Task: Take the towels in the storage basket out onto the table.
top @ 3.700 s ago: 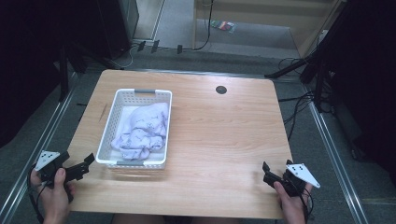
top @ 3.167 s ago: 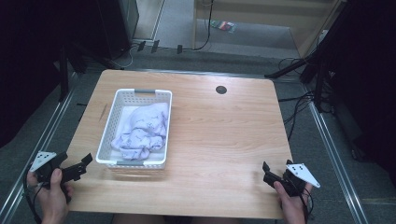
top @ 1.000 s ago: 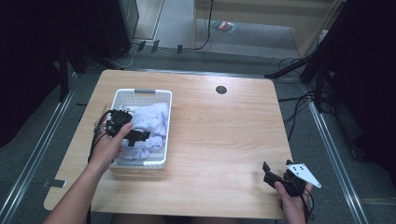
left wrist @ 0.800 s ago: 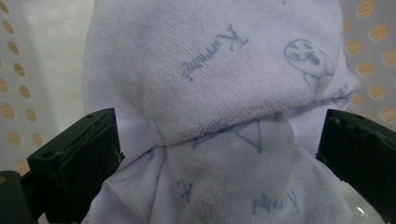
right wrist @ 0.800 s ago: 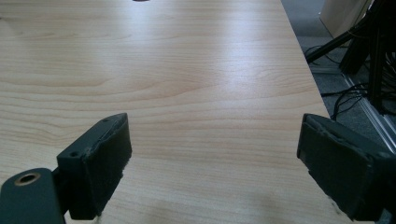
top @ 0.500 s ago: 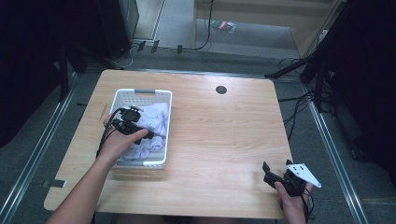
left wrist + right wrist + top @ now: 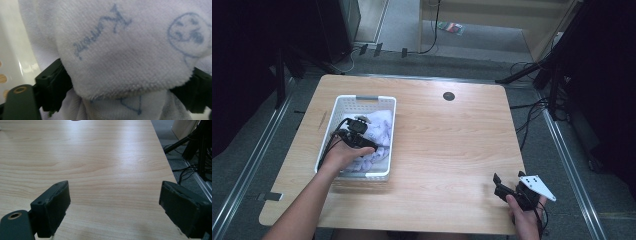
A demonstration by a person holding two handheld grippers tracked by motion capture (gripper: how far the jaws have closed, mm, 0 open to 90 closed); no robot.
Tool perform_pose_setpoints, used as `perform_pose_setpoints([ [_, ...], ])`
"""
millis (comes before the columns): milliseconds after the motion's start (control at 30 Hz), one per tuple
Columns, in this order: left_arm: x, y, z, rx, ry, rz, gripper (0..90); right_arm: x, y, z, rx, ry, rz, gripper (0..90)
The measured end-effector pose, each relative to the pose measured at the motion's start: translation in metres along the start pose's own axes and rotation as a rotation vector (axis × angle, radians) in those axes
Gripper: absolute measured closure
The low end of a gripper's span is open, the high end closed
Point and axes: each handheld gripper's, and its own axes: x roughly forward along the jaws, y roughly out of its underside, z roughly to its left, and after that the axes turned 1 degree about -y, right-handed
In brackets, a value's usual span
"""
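Observation:
A white plastic basket [image 7: 362,98] stands on the left half of the wooden table and holds crumpled white cloth [image 7: 379,131] with blue drawings. My left gripper [image 7: 362,142] is down inside the basket, pressed into the cloth. In the left gripper view its jaws stand wide apart, and a fold of the cloth [image 7: 125,55], marked with blue writing and a drawn face, bulges between them. The basket's white wall [image 7: 15,50] is at the left. My right gripper [image 7: 507,186] rests near the table's front right corner, open, with bare wood [image 7: 100,157] between its fingers.
A round black cable hole [image 7: 448,96] sits near the table's far edge. The table's right edge [image 7: 162,152] runs close to my right gripper, with cables and dark stands on the floor beyond. Bare wood lies between the basket and the right gripper.
My left hand has come from the table's front left corner into the basket and sunk its gripper onto the cloth. The right gripper has stayed still.

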Motion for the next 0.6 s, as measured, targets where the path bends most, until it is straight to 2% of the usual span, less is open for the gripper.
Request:
perform_pose_setpoints([
  [100, -0.001, 0.000, 0.000, -0.004, -0.004, -0.004, 19.4, 0.000, 0.000, 0.000, 0.002, 0.002, 0.002, 10.3],
  [200, -0.003, 0.001, -0.001, -0.012, -0.008, -0.018, 31.8, 0.000, 0.000, 0.000, -0.001, 0.002, 0.001, 10.2],
  [300, -0.005, 0.001, -0.001, -0.002, -0.010, -0.028, 45.4, 0.000, 0.000, 0.000, -0.001, 0.003, 0.002, 10.2],
  [433, -0.008, 0.001, -0.002, 0.005, -0.022, -0.033, 54.0, 0.000, 0.000, 0.000, -0.001, 0.003, 0.002, 10.2],
  [600, -0.013, 0.000, 0.000, -0.001, -0.011, -0.033, 58.3, 0.000, 0.000, 0.000, 0.002, 0.003, 0.000, 10.2],
])
